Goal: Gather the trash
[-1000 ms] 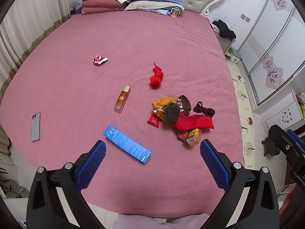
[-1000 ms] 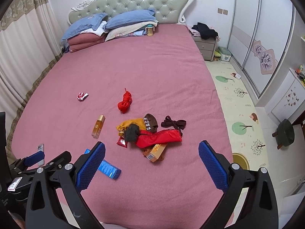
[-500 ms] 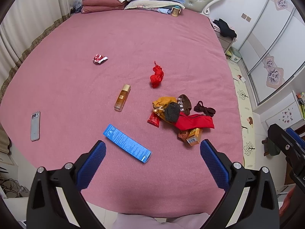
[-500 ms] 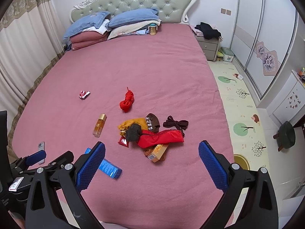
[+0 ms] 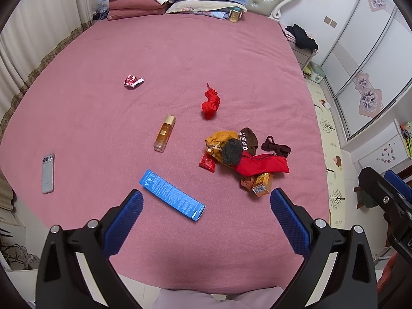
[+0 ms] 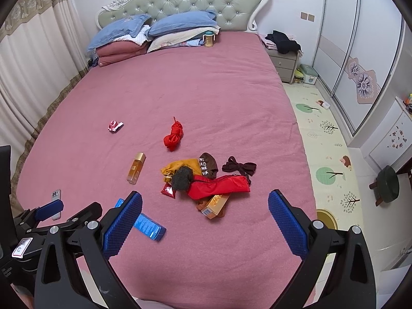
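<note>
Pink bed [image 5: 103,118] held a red wrapper [image 5: 132,80], a blue box [image 5: 172,195] and a clothes pile [image 5: 239,152]. Both the left claw [image 5: 206,203] and right claw [image 6: 205,203] were wide and empty.

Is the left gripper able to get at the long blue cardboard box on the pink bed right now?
Probably yes: the left gripper is open, the blue box lies flat just ahead with nothing on it.

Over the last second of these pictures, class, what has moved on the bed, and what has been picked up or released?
Nothing was grasped or released. Both views shift only slightly, so the grippers barely drifted. The left gripper and right gripper stay open and empty above the bed; the blue box, bottle and phone lie unmoved.
</note>
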Available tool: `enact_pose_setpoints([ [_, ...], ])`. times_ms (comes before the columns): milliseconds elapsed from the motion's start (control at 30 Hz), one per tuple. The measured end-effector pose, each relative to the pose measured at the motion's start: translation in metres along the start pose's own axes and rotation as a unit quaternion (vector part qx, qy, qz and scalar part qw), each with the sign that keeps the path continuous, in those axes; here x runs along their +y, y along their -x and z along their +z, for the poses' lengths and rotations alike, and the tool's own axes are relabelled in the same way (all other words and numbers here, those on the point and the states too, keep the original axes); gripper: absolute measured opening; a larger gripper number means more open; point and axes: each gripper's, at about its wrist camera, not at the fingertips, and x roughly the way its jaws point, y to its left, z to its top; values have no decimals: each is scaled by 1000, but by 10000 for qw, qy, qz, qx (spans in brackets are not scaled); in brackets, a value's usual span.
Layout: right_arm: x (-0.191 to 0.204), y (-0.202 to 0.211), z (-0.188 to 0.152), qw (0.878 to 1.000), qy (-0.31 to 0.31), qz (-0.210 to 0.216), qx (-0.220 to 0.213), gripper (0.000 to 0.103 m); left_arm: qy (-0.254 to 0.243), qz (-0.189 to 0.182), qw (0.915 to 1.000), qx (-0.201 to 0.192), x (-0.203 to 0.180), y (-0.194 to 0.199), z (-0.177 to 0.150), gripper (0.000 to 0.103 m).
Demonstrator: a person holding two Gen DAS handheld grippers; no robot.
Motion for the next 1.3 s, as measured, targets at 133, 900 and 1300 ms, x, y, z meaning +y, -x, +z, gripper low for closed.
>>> enact_pose_setpoints([
  [133, 0, 0, 0, 10000, 0, 4, -4, 94, -28, -6, 10000, 3, 0, -1, 1, 99],
  [900, 18, -43, 7, 9984, 88, 219, 510, 94, 268, 89, 9989, 386, 28, -39, 13, 99],
  [1300, 31, -104, 10, 9953, 108, 301, 919, 94, 258, 442, 9970, 587, 54, -94, 35, 99],
])
